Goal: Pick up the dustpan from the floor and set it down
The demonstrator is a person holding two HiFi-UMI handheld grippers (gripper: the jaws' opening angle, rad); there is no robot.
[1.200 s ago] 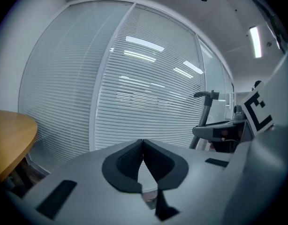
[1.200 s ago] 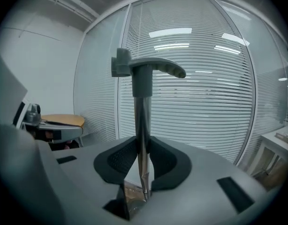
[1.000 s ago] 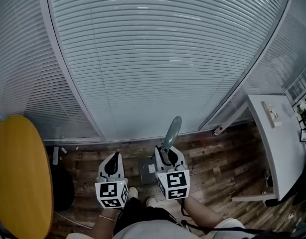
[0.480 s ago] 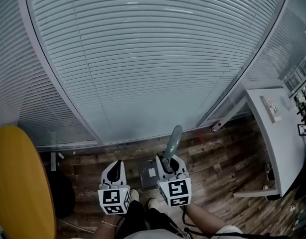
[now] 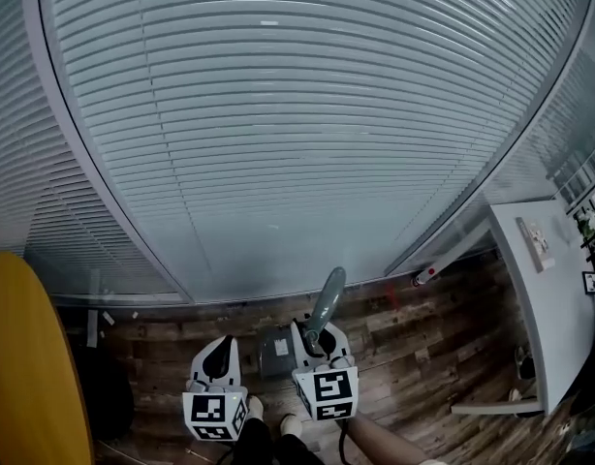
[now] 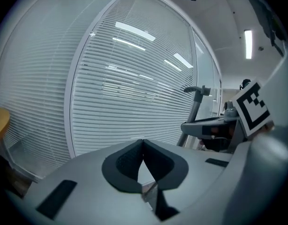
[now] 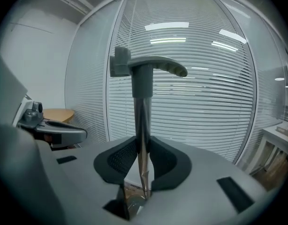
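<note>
In the head view the grey dustpan's pan point(image 5: 274, 351) hangs low over the wooden floor, just ahead of the person's shoes point(image 5: 290, 421). Its long handle point(image 5: 327, 298) rises past my right gripper point(image 5: 312, 334), which is shut on the pole. The right gripper view shows the pole point(image 7: 143, 121) upright between the pads of the right gripper point(image 7: 143, 144), with the curved grip point(image 7: 155, 67) on top. Whether the pan touches the floor I cannot tell. My left gripper point(image 5: 223, 343) hangs beside it on the left. The left gripper point(image 6: 143, 143) is shut with nothing in it.
A glass wall with closed blinds point(image 5: 278, 124) stands straight ahead. A round yellow table point(image 5: 26, 366) is at the left with a dark object point(image 5: 104, 395) under it. A white desk point(image 5: 549, 279) stands at the right. A small red-tipped item point(image 5: 425, 276) lies at the wall's base.
Both grippers have sunk toward the floor, and the dustpan has come down with the right one. The jaws of both stand as before.
</note>
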